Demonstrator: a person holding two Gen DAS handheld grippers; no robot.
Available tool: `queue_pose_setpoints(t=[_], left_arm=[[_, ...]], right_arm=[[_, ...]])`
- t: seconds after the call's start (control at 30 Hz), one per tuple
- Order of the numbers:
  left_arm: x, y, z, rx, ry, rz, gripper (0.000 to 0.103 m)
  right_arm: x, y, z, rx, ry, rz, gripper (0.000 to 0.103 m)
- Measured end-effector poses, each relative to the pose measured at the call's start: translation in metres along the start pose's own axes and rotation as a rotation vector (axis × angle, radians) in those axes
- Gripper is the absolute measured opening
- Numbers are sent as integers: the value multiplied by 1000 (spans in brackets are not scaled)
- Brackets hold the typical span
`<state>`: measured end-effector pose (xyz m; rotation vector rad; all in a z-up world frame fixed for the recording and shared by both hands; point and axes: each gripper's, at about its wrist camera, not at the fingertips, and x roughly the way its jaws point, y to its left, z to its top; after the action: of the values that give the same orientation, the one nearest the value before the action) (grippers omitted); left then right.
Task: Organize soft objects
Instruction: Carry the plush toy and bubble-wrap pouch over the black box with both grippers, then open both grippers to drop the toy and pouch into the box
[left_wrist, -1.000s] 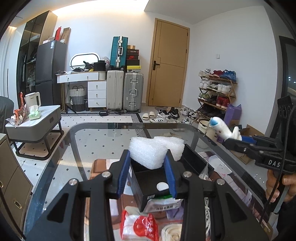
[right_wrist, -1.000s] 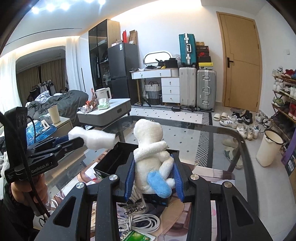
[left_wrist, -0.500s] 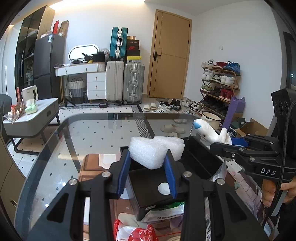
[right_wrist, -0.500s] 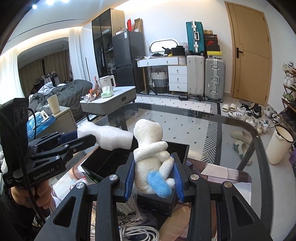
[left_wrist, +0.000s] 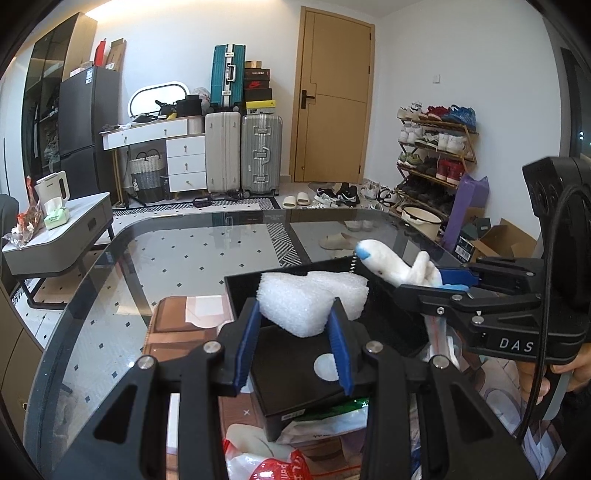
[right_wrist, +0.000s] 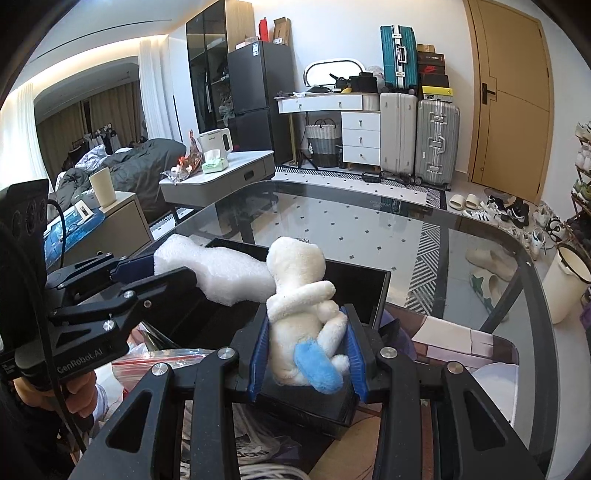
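While the left claw (left_wrist: 293, 345) pinches a white foam chunk (left_wrist: 308, 304) over the black box (left_wrist: 295, 365), the right claw (right_wrist: 306, 354) squeezes a plush toy (right_wrist: 303, 314). Both hang above the glass bench (left_wrist: 177, 254).

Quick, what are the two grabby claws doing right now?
Left gripper: shut on the white foam piece, over the black box.
Right gripper: shut on the white plush toy.

Glass table with a black box

The glass table (left_wrist: 192, 258) with rounded corners carries an open black box (left_wrist: 295, 380), with the tiled floor (left_wrist: 207, 254) showing through the pane.
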<state>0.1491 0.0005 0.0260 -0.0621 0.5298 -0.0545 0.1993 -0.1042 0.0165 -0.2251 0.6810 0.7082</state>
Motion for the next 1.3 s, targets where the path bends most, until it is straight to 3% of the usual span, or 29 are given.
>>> queue_pose_setpoints(t=[0.43, 0.9, 1.03, 1.1, 1.13, 1.23, 1.3], left_arm=[[10, -14, -10, 75, 48, 17, 36], [10, -10, -10, 63, 57, 11, 38], [5, -10, -9, 42, 59, -44, 59], [0, -13, -9, 52, 49, -40, 63], [-2, -14, -8, 55, 47, -42, 66], [-11, -13, -6, 48, 35, -50, 90], [-20, -11, -4, 38, 12, -50, 101]], right_arm=[[10, 18, -14, -23, 47, -25, 37], [6, 24, -15, -11, 74, -20, 38], [1, 27, -14, -70, 52, -49, 49], [-5, 27, -14, -85, 31, -73, 62], [-9, 25, -13, -85, 22, -76, 64], [-22, 22, -13, -89, -10, -105, 72], [-33, 18, -13, -77, -31, -115, 87]])
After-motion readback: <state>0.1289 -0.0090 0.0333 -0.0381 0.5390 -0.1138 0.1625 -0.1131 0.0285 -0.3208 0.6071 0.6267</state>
